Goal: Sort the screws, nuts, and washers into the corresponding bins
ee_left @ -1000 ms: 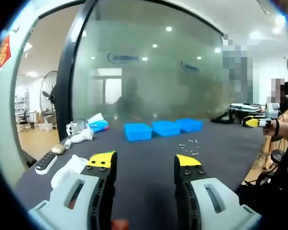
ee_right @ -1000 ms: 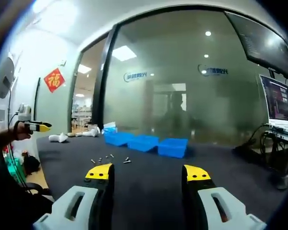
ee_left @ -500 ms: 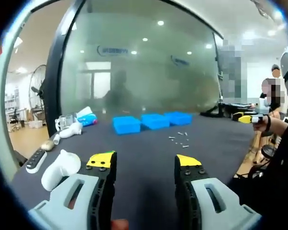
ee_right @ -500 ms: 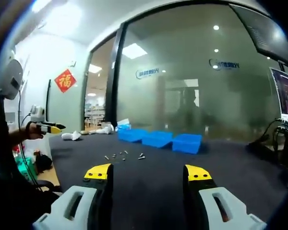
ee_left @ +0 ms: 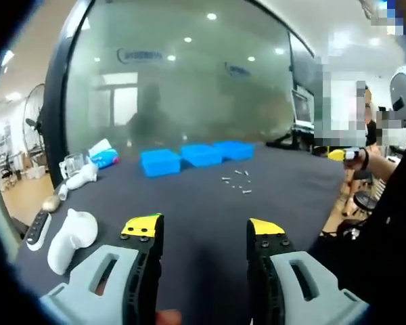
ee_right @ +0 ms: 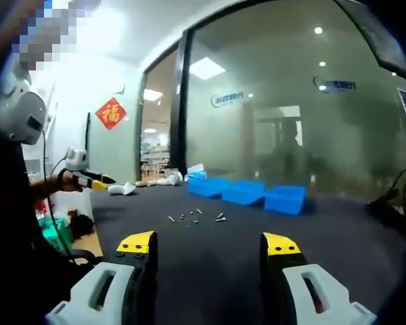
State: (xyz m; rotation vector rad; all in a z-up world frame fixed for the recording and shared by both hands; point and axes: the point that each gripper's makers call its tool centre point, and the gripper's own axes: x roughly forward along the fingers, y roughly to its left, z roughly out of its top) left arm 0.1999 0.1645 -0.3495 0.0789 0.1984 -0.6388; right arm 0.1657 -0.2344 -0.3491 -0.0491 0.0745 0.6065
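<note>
Blue bins (ee_left: 201, 154) and loose fasteners (ee_left: 237, 180) lie far across the tabletop (ee_left: 210, 203); both grippers' jaws apart, empty; approach pending, reach for fasteners first.

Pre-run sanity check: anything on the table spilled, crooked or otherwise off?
Nothing stands out. The small metal parts lie loose in a short scatter on the dark table, in front of the three blue bins, which sit side by side in a row. Both grippers are open and hold nothing.
</note>
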